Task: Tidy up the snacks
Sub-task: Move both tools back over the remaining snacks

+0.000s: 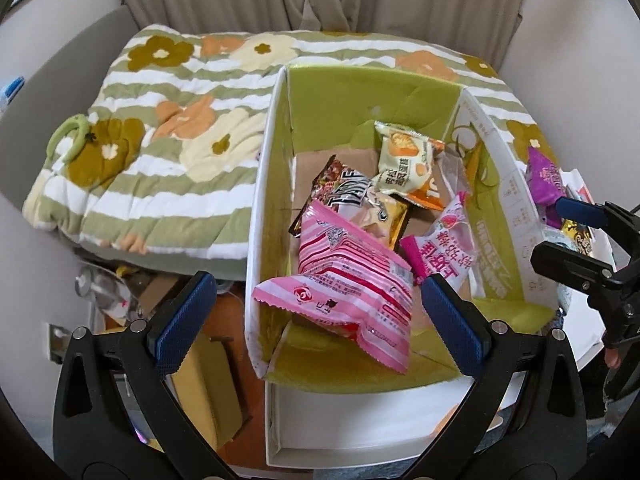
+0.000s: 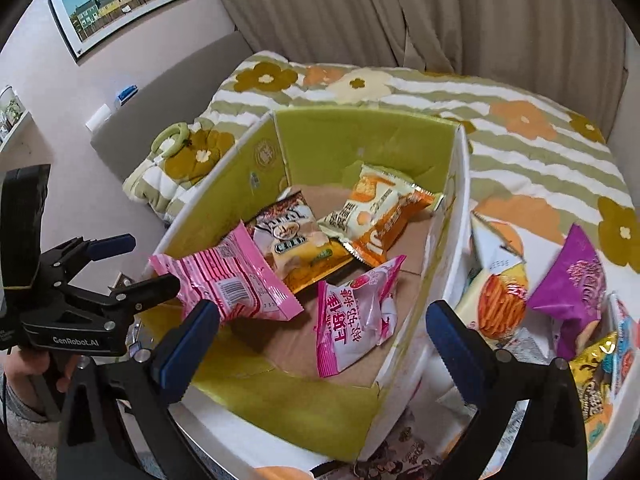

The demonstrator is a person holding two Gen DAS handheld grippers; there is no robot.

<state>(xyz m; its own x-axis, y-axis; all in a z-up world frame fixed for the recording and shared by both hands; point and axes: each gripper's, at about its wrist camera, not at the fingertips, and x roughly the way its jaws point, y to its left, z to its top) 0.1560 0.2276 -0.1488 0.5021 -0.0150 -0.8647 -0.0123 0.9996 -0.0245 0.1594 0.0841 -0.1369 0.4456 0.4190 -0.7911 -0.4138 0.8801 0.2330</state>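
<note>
Down inside the green-lined box (image 2: pixel 360 140) four or five snack packets (image 2: pixel 352 312) already lie; both tools, left tool (image 1: pixel 316 312) and right tool (image 2: pixel 320 344), stand apart and empty. Beside the box more packets (image 2: pixel 568 280) wait on the bed (image 2: pixel 520 96); I'd say roughly half remains.

"GenRobot.AI" on left tongs (image 2: pixel 132 260) body; "上好佳" on pink candy bag (image 2: pixel 352 316).
</note>
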